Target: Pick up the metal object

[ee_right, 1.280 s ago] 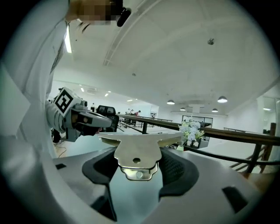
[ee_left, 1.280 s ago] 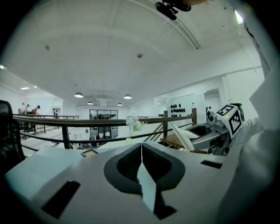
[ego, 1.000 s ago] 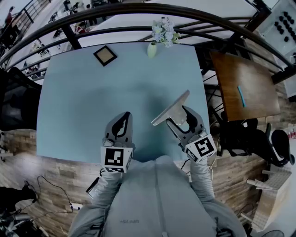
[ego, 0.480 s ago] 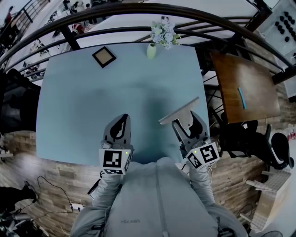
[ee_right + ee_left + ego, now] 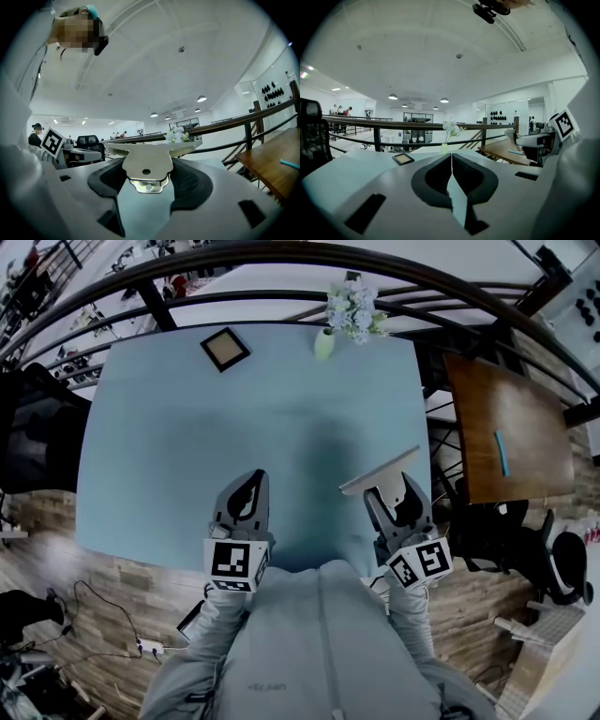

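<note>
Head view: right hand-held gripper (image 5: 392, 491) holds the metal object (image 5: 380, 472), a flat plate, over the near right corner of the desk (image 5: 187, 427). The plate looks clear of the desk top. Left hand-held gripper (image 5: 255, 476) sits over the desk's near edge, empty.

Left gripper view: jaws pressed together, nothing between them.

Right gripper view: jaws wide, clamped on the plate's bracket end, with the plate level across the tips.

Judgement: the pick looks done; at most, a higher lift or steady hold is left.
</note>
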`<act>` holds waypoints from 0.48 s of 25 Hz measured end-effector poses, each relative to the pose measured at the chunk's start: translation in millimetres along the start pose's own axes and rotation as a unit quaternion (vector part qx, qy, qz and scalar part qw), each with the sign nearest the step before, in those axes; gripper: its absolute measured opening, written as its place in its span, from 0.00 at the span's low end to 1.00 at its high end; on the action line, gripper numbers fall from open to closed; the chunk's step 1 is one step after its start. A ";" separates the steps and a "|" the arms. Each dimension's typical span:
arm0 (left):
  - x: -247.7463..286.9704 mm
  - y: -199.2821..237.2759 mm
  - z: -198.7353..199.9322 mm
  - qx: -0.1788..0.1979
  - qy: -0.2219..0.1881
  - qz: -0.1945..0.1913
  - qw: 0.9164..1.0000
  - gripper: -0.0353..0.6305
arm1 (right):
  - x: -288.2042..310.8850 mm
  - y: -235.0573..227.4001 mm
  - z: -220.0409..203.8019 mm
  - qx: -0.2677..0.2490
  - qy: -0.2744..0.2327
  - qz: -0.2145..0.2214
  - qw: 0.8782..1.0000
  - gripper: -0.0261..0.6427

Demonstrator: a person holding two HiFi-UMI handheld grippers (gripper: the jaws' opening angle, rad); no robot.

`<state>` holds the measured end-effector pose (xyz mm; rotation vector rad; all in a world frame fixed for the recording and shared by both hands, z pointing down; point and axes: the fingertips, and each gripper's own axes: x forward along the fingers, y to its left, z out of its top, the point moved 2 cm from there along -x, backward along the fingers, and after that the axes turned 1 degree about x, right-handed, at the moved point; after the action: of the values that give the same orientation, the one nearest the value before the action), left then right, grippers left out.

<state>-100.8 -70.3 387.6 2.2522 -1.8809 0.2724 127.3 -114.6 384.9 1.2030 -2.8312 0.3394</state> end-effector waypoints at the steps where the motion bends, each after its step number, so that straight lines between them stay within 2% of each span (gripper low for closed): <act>1: 0.2 0.4 -0.4 0.000 0.001 0.001 1.000 0.10 | 0.8 -0.6 -0.6 0.001 0.000 0.000 1.000 0.48; 12: 5.9 -0.2 -0.8 0.000 0.007 -0.005 1.000 0.10 | 4.9 -3.6 -2.0 -0.003 0.007 0.001 1.000 0.48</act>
<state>-99.6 -75.6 389.9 2.2540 -1.8622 0.2857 126.4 -120.1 388.1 1.1912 -2.8197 0.3372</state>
